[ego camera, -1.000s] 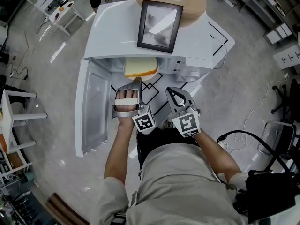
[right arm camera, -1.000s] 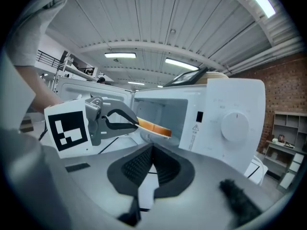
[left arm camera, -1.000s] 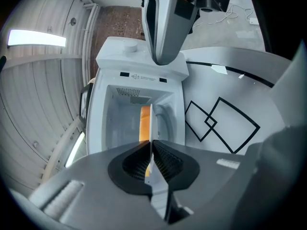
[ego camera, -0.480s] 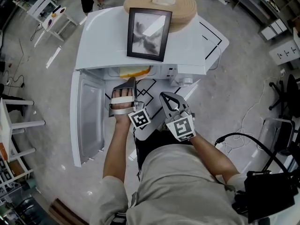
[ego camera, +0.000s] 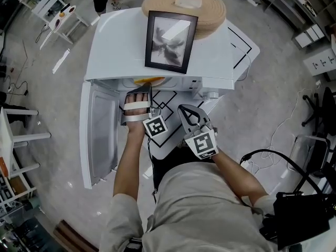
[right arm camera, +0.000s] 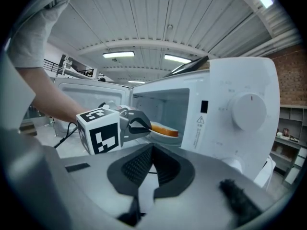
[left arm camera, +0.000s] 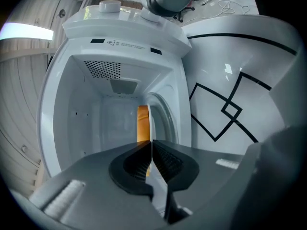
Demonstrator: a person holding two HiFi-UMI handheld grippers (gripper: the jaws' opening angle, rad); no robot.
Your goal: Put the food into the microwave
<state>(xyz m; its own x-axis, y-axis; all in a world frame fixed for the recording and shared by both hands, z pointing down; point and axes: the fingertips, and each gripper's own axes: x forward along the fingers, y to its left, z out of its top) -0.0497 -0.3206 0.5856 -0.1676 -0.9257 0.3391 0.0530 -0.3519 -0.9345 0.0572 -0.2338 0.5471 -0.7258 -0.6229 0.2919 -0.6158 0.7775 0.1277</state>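
Note:
A slice of toast (ego camera: pixel 149 80) lies on a white plate (right arm camera: pixel 162 134) just inside the mouth of the white microwave (ego camera: pixel 113 41). My left gripper (ego camera: pixel 146 90) is shut on the plate's near rim and reaches into the cavity. In the left gripper view the toast (left arm camera: pixel 143 123) and plate show edge-on beyond the closed left gripper (left arm camera: pixel 151 143). My right gripper (ego camera: pixel 185 110) hangs shut and empty in front of the microwave, to the right of the left one. The right gripper view shows the left gripper (right arm camera: pixel 147 126) pinching the plate with the toast (right arm camera: pixel 165 129) on it.
The microwave door (ego camera: pixel 100 135) hangs wide open on the left. A black picture frame (ego camera: pixel 169 40) and a round woven mat (ego camera: pixel 210 9) rest on the microwave's top. Its control knob (right arm camera: pixel 248 111) is on the right front. Cables trail on the floor at right.
My left gripper has pushed forward, carrying the plate and toast from in front of the opening into the cavity; the toast is now mostly hidden under the microwave's top. The right gripper barely moved.

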